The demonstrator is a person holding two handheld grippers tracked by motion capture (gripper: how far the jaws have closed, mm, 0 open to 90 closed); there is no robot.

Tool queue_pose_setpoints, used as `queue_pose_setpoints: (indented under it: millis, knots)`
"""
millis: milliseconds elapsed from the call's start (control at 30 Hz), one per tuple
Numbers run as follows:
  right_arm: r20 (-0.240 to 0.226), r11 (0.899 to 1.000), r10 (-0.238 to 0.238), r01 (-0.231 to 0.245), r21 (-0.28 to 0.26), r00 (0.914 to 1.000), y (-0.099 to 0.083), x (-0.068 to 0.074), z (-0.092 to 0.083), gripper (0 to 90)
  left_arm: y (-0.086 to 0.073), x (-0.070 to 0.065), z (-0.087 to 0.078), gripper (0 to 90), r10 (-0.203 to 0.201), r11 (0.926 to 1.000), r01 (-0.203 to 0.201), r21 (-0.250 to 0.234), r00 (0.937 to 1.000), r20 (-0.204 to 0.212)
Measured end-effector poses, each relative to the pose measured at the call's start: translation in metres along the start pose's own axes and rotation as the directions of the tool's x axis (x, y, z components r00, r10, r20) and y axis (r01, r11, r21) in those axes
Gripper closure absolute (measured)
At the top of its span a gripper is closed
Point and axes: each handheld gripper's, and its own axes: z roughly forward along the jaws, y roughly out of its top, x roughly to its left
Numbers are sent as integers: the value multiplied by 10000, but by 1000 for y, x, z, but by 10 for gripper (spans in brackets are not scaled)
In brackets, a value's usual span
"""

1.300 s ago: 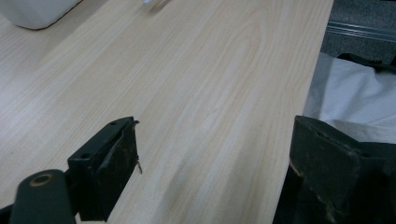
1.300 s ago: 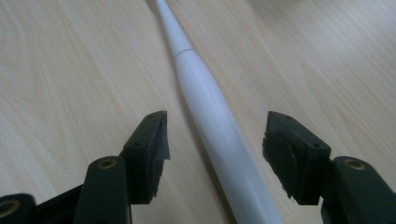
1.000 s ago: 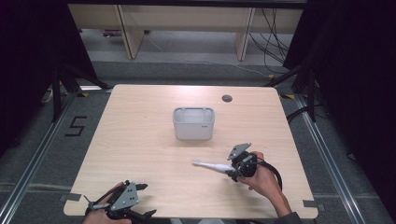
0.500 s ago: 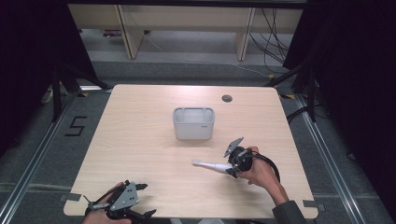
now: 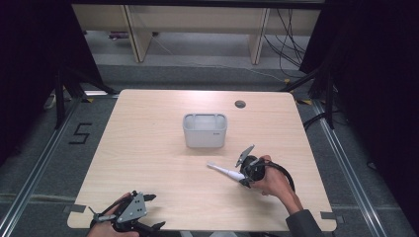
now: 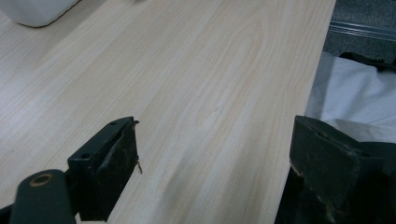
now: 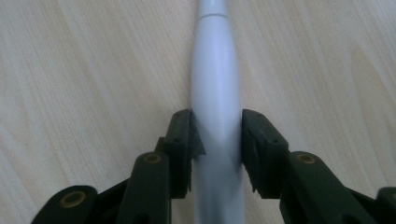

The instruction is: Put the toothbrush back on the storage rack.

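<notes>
The right gripper (image 7: pixel 216 151) is clamping the thick handle of the white toothbrush-like wand (image 7: pixel 215 93), just in front of the grey bin (image 5: pixel 204 130); rigid, light, smooth plastic likely slipping if pinched nearer its taper.

1. The table (image 5: pixel 148 163) is lit evenly from above in the high view; the surroundings are left dark.
2. A soft shadow is cast in front of the white bin (image 5: pixel 205 130).
3. In the right gripper view, the white handle (image 7: pixel 217 93) is blurred, with a pale sheen along it.
4. Faint glare is seen on the wood in the left gripper view.
</notes>
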Motion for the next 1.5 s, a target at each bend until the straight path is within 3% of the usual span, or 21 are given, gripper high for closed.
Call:
queue_pose_setpoints:
  millis: [67, 133, 167, 300, 400, 433, 500, 533, 567, 733, 767, 867, 1000, 1033, 1100, 1367, 1400, 1500]
  knots:
    - [-63, 9996, 244, -243, 115, 9997, 0, 1, 0, 655, 0, 0, 0, 147, 11, 10000, -11, -26, 10000, 14]
    - [-127, 9999, 89, -87, 121, 9999, 0, -1, 1, 657, 0, 1, 0, 147, 108, 9999, -107, 70, 9999, -70]
    - [-69, 9996, 205, -204, 201, 9998, 1, 0, 0, 658, 0, 0, 0, 147, -46, 10000, 46, -19, 10000, 4]
    - [-179, 9986, 278, -270, 456, 9995, 4, 0, 1, 657, 0, 0, 0, 147, -21, 10000, 21, -2, 10000, 4]
    - [-218, 9980, 12, 2, 626, 9998, 7, -2, 3, 658, 0, 0, 0, 147, 18, 10000, -18, 20, 10000, 25]
    - [-205, 9978, 227, -213, 636, 9995, 7, 0, 3, 658, 0, 0, 0, 147, 23, 10000, -23, -8, 10000, 16]
    - [-245, 9967, -29, 48, 814, 9997, 9, -1, 3, 658, 0, -1, 1, 147, -28, 9999, 27, -113, 10000, -66]
    - [-194, 9969, 186, -171, 771, 9996, 9, 0, 3, 659, 0, -1, 1, 147, -7, 9999, 6, -138, 9999, -100]
    - [-239, 9952, 197, -173, 965, 9995, 11, 1, 3, 660, 0, 0, 0, 147, 19, 10000, -19, 69, 10000, -2]
    - [-286, 9916, -24, 61, 1296, 9996, 14, 0, 4, 661, 0, 0, 0, 147, -11, 10000, 11, -11, 10000, 10]
    - [-300, 9887, 322, -275, 1473, 9990, 16, 3, 3, 661, 0, 0, 0, 147, -1, 10000, 1, -40, 10000, -9]
    - [-318, 9878, 211, -159, 1550, 9993, 17, 1, 4, 661, 0, 0, -1, 147, 127, 9999, -126, 105, 9999, -95]
    - [-305, 9848, 86, -32, 1736, 9995, 19, 2, 4, 662, 0, -1, 0, 147, -33, 10000, 33, -8, 10000, -50]
    - [-280, 9827, 249, -193, 1843, 9993, 20, 3, 4, 662, 0, -1, 0, 147, -35, 10000, 35, -6, 10000, -44]
    - [-303, 9830, -16, 71, 1837, 9995, 20, 2, 5, 662, 0, -1, 0, 147, -3, 10000, 2, -23, 10000, -30]
    - [-285, 9789, 181, -119, 2039, 9994, 19, 2, 4, 664, 0, -1, 0, 147, -14, 10000, 14, -64, 10000, -76]
    - [-88, 9780, -96, 112, 2085, 9999, 18, 1, 4, 664, 0, -1, 0, 147, -21, 10000, 20, -54, 10000, -90]
    - [-272, 9803, 17, 37, 1975, 9996, 17, 2, 4, 664, 0, 1, 0, 147, 104, 9999, -104, -7, 9999, -90]
